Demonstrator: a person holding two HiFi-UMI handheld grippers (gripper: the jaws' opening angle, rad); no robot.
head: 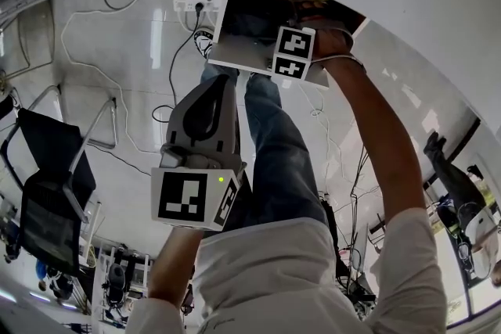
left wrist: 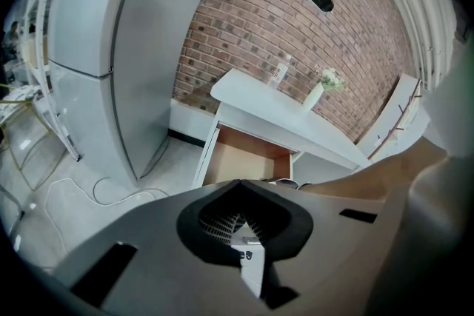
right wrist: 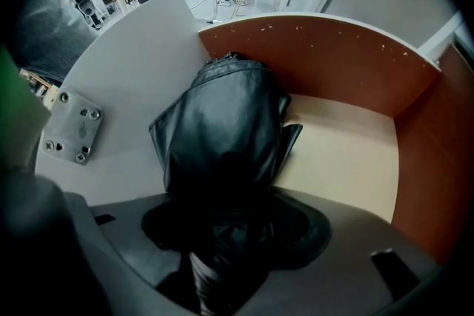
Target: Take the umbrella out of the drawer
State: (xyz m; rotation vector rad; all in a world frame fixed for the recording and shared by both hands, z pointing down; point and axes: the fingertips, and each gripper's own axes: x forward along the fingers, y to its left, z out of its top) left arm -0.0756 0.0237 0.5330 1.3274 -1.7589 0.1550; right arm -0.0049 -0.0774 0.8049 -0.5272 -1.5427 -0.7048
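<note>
The black folded umbrella (right wrist: 222,129) lies in the open wooden drawer (right wrist: 333,63), against its white left side. My right gripper (right wrist: 222,233) points down into the drawer with its jaws around the umbrella's near end, and the black fabric fills the gap between them. In the head view the right gripper (head: 301,16) reaches into the drawer (head: 250,62), its fingertips hidden in the dark inside. My left gripper (head: 221,84) hangs in front of the drawer, jaws together and holding nothing. From the left gripper (left wrist: 238,185) view the open drawer (left wrist: 244,159) shows under a white table (left wrist: 274,111).
A bottle (left wrist: 280,72) and a vase of flowers (left wrist: 318,92) stand on the table before a brick wall (left wrist: 296,26). A tall white fridge (left wrist: 111,48) stands left of the table. Cables and a power strip (head: 192,0) lie on the floor, and a black chair (head: 47,199) is at the left.
</note>
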